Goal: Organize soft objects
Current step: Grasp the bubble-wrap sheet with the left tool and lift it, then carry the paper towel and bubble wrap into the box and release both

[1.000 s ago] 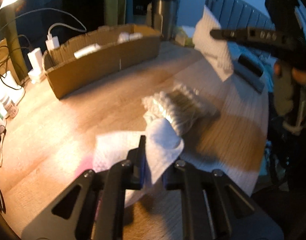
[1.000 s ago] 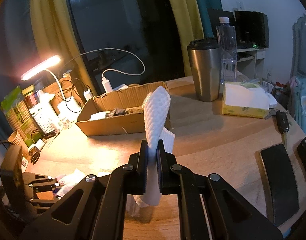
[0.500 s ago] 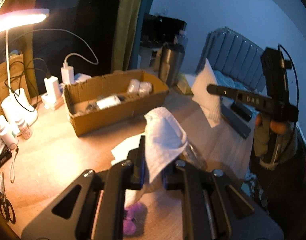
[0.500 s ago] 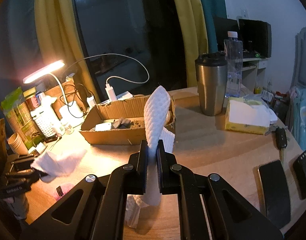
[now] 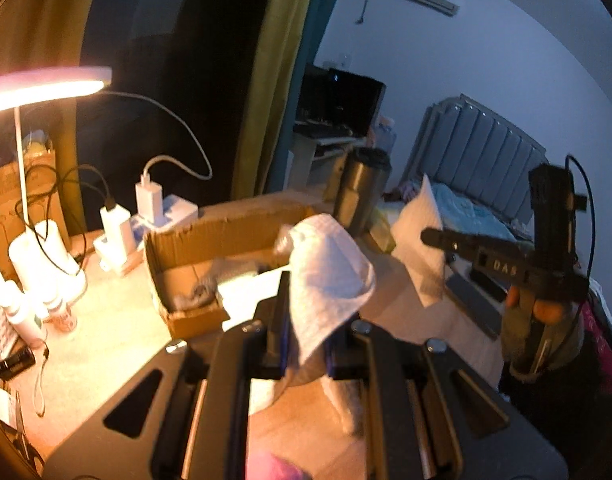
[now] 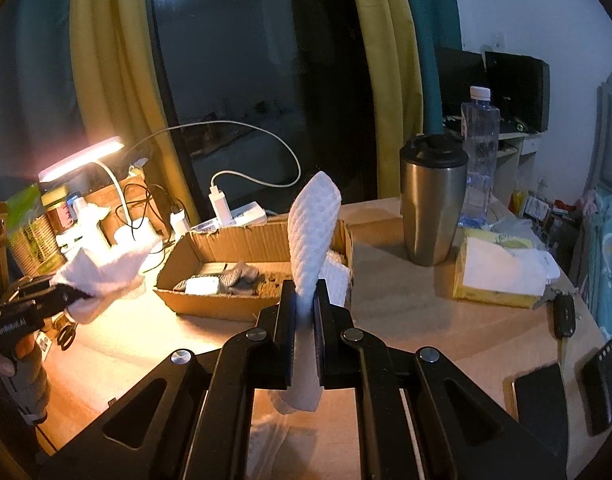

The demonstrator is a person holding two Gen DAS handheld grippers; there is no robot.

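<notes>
table [image 6: 425, 320]: pale wood top under warm lamp light, carrying everything below; its bare stretch runs from the centre toward 4 o'clock in the right wrist view.
cardboard box [image 6: 242, 240]: open-topped and low, at about 11 o'clock from the right claw's tips; a grey cloth [image 6: 238, 276] and a flat white item lie inside on its floor.
steel mug [image 6: 431, 200]: upright with a dark lid, at 1 o'clock past the box's right end; a clear water bottle [image 6: 479, 152] stands just behind it.
tissue box [image 6: 501, 276]: yellow, at 3 o'clock, white tissue spilling from the top.
desk lamp [image 6: 82, 160]: lit, at 10 o'clock, its white neck curving down among chargers and cables.
right paper towel [image 6: 313, 232]: white, dimpled, standing up from the right claw, its top in front of the box's right end; its tail hangs below the fingers.
left paper towel [image 5: 325, 276]: white, bunched, draped over the left claw's tips, in the air in front of the box.
right claw [image 6: 304, 308]: clamped narrow on the right paper towel, above the table.
left claw [image 5: 306, 320]: closed tight on the left paper towel, off the table; from the right wrist it shows at 9 o'clock.
phones [image 6: 545, 396]: two dark slabs flat at 4 o'clock.
car key [image 6: 563, 316]: black, between tissue box and phones.
</notes>
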